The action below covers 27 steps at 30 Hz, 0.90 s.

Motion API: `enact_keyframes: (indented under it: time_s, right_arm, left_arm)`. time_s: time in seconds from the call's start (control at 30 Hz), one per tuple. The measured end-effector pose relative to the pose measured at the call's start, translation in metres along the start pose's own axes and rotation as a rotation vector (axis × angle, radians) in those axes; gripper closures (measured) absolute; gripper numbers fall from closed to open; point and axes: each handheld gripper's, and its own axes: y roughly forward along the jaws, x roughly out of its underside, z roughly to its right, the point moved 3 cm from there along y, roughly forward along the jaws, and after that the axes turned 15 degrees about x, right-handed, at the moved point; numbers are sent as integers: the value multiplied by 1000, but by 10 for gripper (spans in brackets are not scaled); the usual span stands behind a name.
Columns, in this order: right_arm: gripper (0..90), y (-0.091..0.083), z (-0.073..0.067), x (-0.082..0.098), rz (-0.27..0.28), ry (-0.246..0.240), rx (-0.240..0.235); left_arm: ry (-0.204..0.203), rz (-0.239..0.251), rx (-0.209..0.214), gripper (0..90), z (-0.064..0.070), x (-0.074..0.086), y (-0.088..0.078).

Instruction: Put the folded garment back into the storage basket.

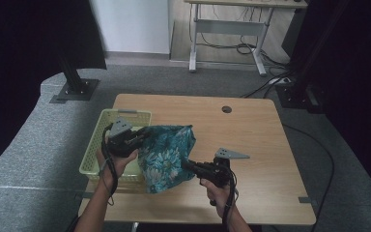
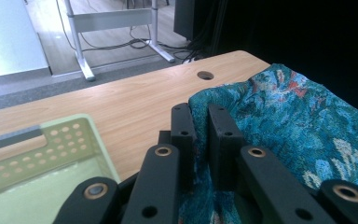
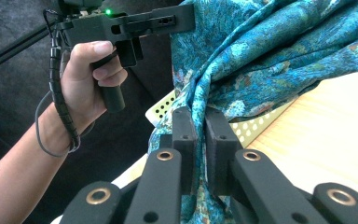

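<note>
cloth held up between two grippers

black jaws of the right gripper pinch a bunched fold of the teal flowered cloth, and the left gripper is clamped on another edge. the cloth hangs between them above the wooden table, partly over the green basket (its rim peeks out behind the fabric). it looks like the lifting step; next probably calls for both hands travelling together, grips kept firm, toward the basket or flat table.
</note>
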Motion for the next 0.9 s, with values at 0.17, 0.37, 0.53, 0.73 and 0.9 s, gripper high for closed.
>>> enact_keyframes:
  time_s: [0.17, 0.37, 0.53, 0.73, 0.9]
  right_arm:
    - [831, 5, -5, -4, 2, -9, -5]
    - [831, 11, -7, -6, 0, -4, 1]
    - [831, 16, -9, -6, 1, -3, 1]
    - [831, 25, -13, -8, -3, -4, -2]
    - [831, 32, -17, -10, -7, -5, -4]
  left_arm:
    - [1, 7, -4, 820, -3, -2, -5]
    - [5, 5, -2, 820, -6, -3, -6]
    - [-14, 23, 10, 820, -10, -2, -11]
    - [-19, 21, -3, 820, -18, -1, -16]
    - [-15, 21, -9, 820, -23, -2, -21]
